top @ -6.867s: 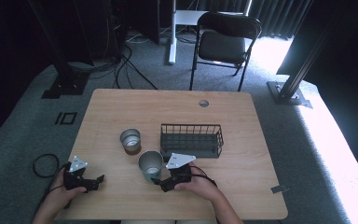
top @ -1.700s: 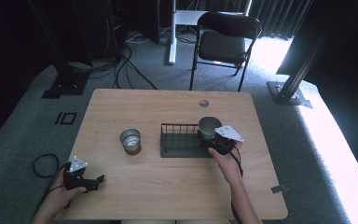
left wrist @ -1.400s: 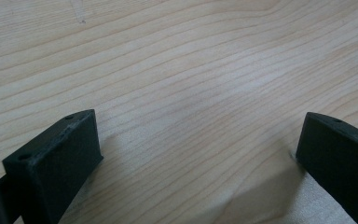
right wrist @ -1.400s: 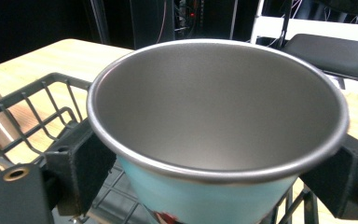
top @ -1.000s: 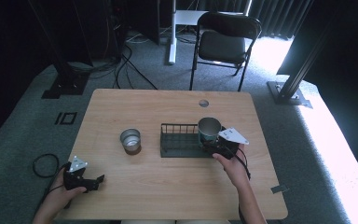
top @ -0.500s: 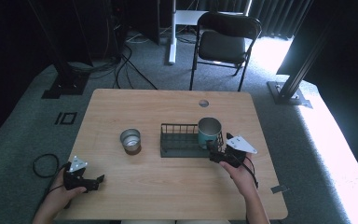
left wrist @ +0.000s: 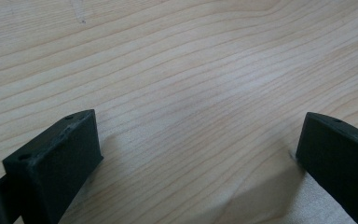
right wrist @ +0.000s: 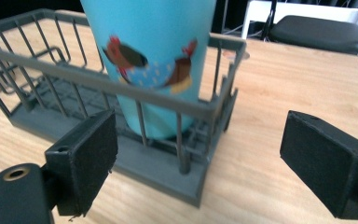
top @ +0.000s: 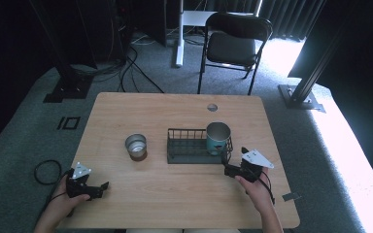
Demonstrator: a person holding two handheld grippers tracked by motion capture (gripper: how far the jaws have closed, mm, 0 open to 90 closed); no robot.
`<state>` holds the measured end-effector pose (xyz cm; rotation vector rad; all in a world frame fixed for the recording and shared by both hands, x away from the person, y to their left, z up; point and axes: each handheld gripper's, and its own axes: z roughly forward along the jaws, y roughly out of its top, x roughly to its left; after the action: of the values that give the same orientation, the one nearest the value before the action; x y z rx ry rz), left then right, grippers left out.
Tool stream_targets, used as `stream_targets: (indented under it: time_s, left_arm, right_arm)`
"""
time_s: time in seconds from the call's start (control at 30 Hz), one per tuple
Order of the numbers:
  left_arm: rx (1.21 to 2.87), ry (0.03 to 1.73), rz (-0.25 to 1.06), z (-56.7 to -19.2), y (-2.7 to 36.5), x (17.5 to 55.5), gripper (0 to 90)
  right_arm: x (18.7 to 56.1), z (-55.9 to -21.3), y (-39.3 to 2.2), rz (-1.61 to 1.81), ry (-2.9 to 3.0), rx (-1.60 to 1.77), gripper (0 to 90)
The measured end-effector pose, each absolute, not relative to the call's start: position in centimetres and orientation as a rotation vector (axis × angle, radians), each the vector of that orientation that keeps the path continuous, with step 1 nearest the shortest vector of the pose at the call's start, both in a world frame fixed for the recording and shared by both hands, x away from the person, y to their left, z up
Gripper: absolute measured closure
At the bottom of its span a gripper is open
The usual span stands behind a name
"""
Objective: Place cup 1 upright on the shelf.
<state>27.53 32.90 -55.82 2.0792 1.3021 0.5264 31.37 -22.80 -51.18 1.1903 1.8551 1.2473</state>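
- My left tool [top: 103, 186] rested at the near left corner of the tabletop [top: 175, 204], its jaws spread wide over bare wood and gripping nothing.
- My right tool [top: 226, 168] sat near the right edge, released, jaws wide apart and empty, pointed at the wire basket [top: 187, 145] just ahead.
- The teal cup [top: 218, 138] stood upright inside the basket's right end, behind the bars, clear of my jaws.
- A small metal cup [top: 136, 146] stood on the wood left of the basket.
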Motion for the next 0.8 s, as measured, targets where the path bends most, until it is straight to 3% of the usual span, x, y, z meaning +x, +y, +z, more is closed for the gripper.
stream_targets:
  time_s: [0.8]
  left_arm:
    - [2.079, 1.302, 0.527, -55.8, 32.9, 27.5, 0.3]
  right_arm:
    - [29.6, -54.5, -27.3, 1.088, 1.96, 1.31, 10.9]
